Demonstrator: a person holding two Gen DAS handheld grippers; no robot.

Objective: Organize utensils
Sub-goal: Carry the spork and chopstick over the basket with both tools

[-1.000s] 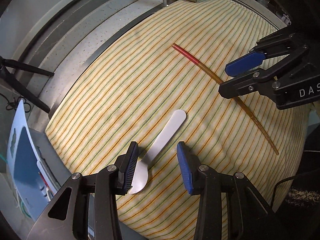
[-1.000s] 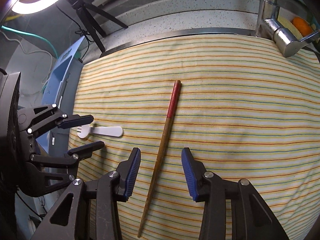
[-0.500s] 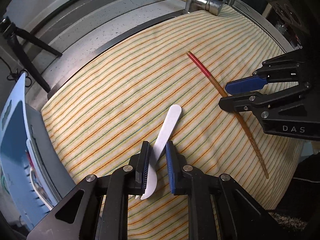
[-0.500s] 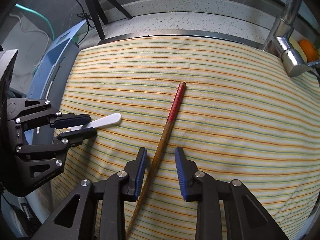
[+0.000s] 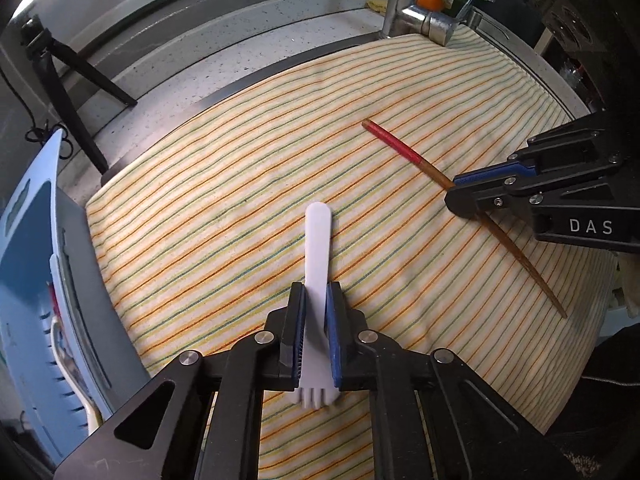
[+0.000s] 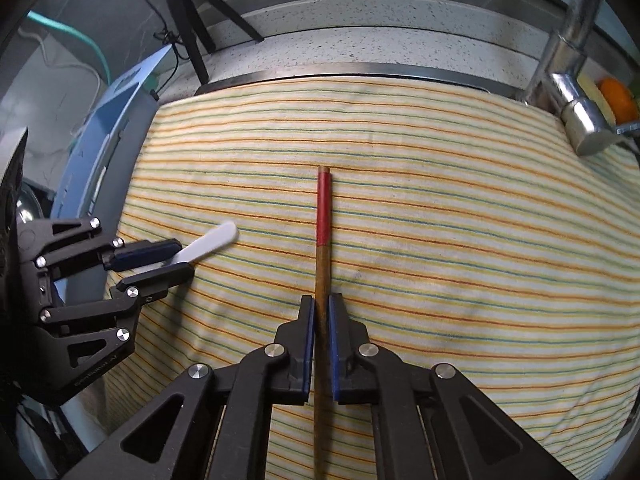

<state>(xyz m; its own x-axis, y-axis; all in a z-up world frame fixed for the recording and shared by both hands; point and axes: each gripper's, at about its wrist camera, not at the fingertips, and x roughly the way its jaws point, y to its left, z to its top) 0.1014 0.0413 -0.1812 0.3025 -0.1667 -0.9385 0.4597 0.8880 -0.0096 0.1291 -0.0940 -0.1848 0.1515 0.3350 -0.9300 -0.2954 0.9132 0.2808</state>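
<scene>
A white plastic fork [image 5: 317, 240] lies on the striped cloth [image 5: 208, 208], tines toward the camera. My left gripper [image 5: 316, 292] is closing, and its blue pads press on the fork's neck from both sides. A single chopstick [image 6: 323, 208], with a red top and a brown shaft, lies on the same cloth. The right gripper [image 6: 321, 304] is closing too, pads tight against the brown shaft. Seen from the right wrist, the left gripper [image 6: 182, 258] holds the fork [image 6: 216, 240] at the cloth's left edge. The left wrist view shows the right gripper [image 5: 456, 190] clamped on the chopstick [image 5: 396, 148].
A blue utensil holder [image 5: 32, 260] stands just left of the cloth with cutlery in it. Behind the cloth are a speckled counter ledge [image 5: 248, 44], a chrome faucet [image 5: 424, 20] and an orange [image 6: 618, 98]. A black tripod [image 5: 68, 80] stands at the back left.
Both grippers have gone from wide open to closed, the left on the fork and the right on the chopstick. The left gripper rolled, so the fork now lines up with its fingers.
</scene>
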